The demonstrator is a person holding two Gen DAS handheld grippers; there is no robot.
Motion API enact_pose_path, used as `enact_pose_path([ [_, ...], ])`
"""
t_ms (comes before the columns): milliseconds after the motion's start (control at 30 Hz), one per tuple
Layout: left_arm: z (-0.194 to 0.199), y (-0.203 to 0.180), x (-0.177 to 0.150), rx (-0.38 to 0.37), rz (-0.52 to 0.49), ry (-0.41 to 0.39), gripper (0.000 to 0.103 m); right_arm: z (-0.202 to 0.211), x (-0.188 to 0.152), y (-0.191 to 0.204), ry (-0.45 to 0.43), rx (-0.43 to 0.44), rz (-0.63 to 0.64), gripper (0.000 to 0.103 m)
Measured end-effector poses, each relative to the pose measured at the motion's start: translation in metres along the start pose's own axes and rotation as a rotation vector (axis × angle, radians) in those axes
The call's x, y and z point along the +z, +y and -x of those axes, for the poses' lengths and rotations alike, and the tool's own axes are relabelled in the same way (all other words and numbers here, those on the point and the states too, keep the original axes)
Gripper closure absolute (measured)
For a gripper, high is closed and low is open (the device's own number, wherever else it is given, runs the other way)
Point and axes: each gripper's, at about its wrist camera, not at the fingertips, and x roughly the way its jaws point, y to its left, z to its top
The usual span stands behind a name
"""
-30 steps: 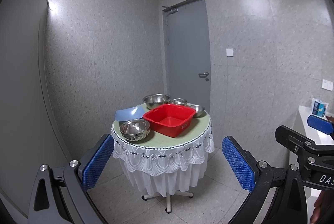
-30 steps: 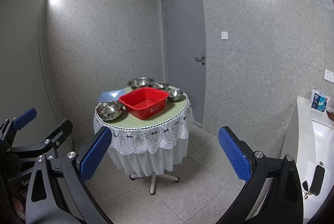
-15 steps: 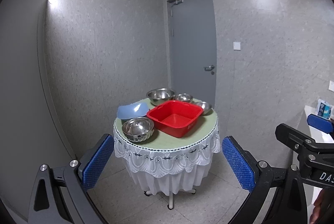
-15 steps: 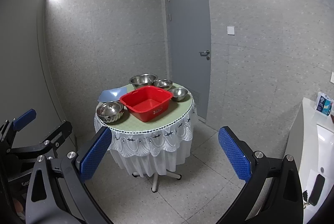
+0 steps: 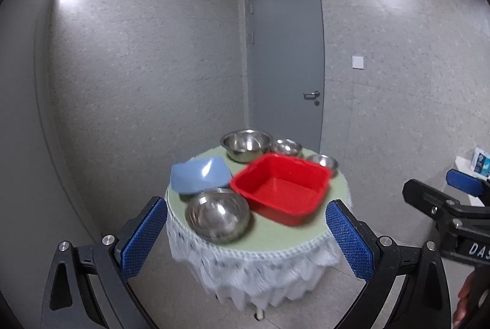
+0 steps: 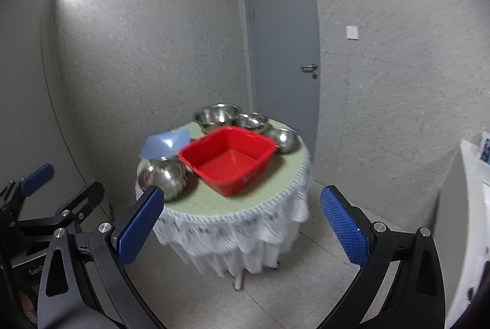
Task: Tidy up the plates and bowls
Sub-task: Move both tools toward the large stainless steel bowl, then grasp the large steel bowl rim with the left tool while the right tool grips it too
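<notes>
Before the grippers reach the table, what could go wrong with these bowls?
1. The nearest steel bowl sits close to the table edge; a push from the left gripper might send it off.
2. The blue bowl lies tilted against the red basin, so it may slide when touched.
3. Both views are blurred, so aiming may be poor.

Both wide-open claws have drawn nearer the table (image 5: 275, 234), now looming larger.
</notes>
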Motion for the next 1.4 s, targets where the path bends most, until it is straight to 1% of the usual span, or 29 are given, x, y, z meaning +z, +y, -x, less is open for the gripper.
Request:
enact_pose_path([
  [67, -0.030, 0.022, 0.017, -0.009, -0.006, 0.007, 0.001, -0.023, 0.013, 0.012, -0.013, -0.014, -0.010, 0.000],
  [100, -0.048, 0.036, 0.030, -0.026, -0.007, 0.020, 0.001, -0.038, 0.022, 0.018, -0.003, -0.020, -0.018, 0.000],
  [167, -0.073, 0.053, 0.048, -0.047, -0.003, 0.029, 0.001, -0.058, 0.038, 0.025, 0.009, -0.010, -0.042, 0.000],
  [233, -0.102, 0.072, 0.069, -0.059, 0.010, 0.036, 0.001, -0.078, 0.056, 0.032, 0.005, -0.033, -0.049, 0.000],
  [333, -0.152, 0.093, 0.097, -0.089, 0.011, 0.089, 0.001, -0.109, 0.080, 0.041, 0.016, -0.041, -0.030, 0.000],
  [400, -0.186, 0.102, 0.115, -0.099, 0.007, 0.109, 0.001, -0.133, 0.100, 0.044, 0.011, -0.041, -0.014, 0.000],
  [433, -0.211, 0.107, 0.126, -0.105, 0.008, 0.129, 0.001, -0.148, 0.110, 0.045, 0.015, -0.034, -0.008, 0.000],
  [467, -0.226, 0.111, 0.135, -0.110, 0.011, 0.146, 0.001, -0.165, 0.120, 0.043, 0.025, -0.016, -0.008, 0.000],
  [533, -0.271, 0.119, 0.155, -0.121, 0.019, 0.192, 0.001, -0.198, 0.139, 0.038, 0.053, 0.009, -0.012, 0.000],
  [600, -0.311, 0.124, 0.174, -0.120, 0.024, 0.224, 0.001, -0.236, 0.158, 0.034, 0.083, 0.008, 0.005, 0.000],
  [633, -0.338, 0.127, 0.184, -0.121, 0.027, 0.254, 0.001, -0.262, 0.170, 0.030, 0.113, 0.032, 0.006, 0.000],
  [700, -0.380, 0.128, 0.200, -0.127, 0.045, 0.300, 0.001, -0.301, 0.183, 0.025, 0.160, 0.070, -0.005, 0.000],
  [733, -0.410, 0.132, 0.209, -0.117, 0.056, 0.325, 0.001, -0.325, 0.191, 0.021, 0.191, 0.087, -0.007, 0.000],
  [767, -0.427, 0.132, 0.215, -0.105, 0.061, 0.342, 0.001, -0.351, 0.199, 0.017, 0.232, 0.100, -0.007, 0.000],
  [800, -0.458, 0.136, 0.222, -0.087, 0.064, 0.374, 0.001, -0.373, 0.205, 0.015, 0.262, 0.114, -0.006, 0.000],
  [867, -0.509, 0.139, 0.227, -0.073, 0.062, 0.446, 0.001, -0.421, 0.216, 0.008, 0.320, 0.134, -0.005, 0.000],
  [900, -0.522, 0.136, 0.227, -0.068, 0.063, 0.468, 0.001, -0.444, 0.220, 0.005, 0.359, 0.129, -0.004, 0.000],
  [933, -0.550, 0.140, 0.229, -0.072, 0.068, 0.499, 0.001, -0.468, 0.223, 0.001, 0.392, 0.134, -0.008, 0.000],
  [1000, -0.588, 0.145, 0.230, -0.062, 0.076, 0.547, 0.003, -0.514, 0.225, -0.004, 0.451, 0.154, -0.003, 0.000],
  [1033, -0.603, 0.146, 0.230, -0.060, 0.079, 0.564, 0.004, -0.539, 0.225, -0.008, 0.481, 0.140, 0.001, 0.000],
  [1067, -0.618, 0.148, 0.230, -0.064, 0.084, 0.582, 0.006, -0.561, 0.223, -0.011, 0.505, 0.132, 0.003, 0.000],
  [1100, -0.635, 0.150, 0.229, -0.071, 0.092, 0.608, 0.011, -0.580, 0.221, -0.013, 0.528, 0.137, 0.003, 0.000],
  [1167, -0.672, 0.158, 0.227, -0.076, 0.114, 0.666, 0.015, -0.619, 0.214, -0.017, 0.588, 0.153, -0.012, 0.004],
  [1200, -0.684, 0.162, 0.227, -0.070, 0.116, 0.682, 0.018, -0.629, 0.210, -0.017, 0.604, 0.157, -0.016, 0.006],
  [1233, -0.701, 0.167, 0.226, -0.062, 0.117, 0.710, 0.029, -0.644, 0.206, -0.018, 0.624, 0.158, -0.018, 0.009],
  [1300, -0.721, 0.170, 0.223, -0.073, 0.113, 0.747, 0.042, -0.664, 0.197, -0.019, 0.659, 0.149, -0.002, 0.012],
  [1367, -0.742, 0.172, 0.221, -0.078, 0.108, 0.770, 0.043, -0.681, 0.188, -0.019, 0.687, 0.146, 0.002, 0.024],
  [1400, -0.751, 0.173, 0.220, -0.077, 0.111, 0.782, 0.046, -0.684, 0.185, -0.019, 0.698, 0.151, 0.004, 0.027],
])
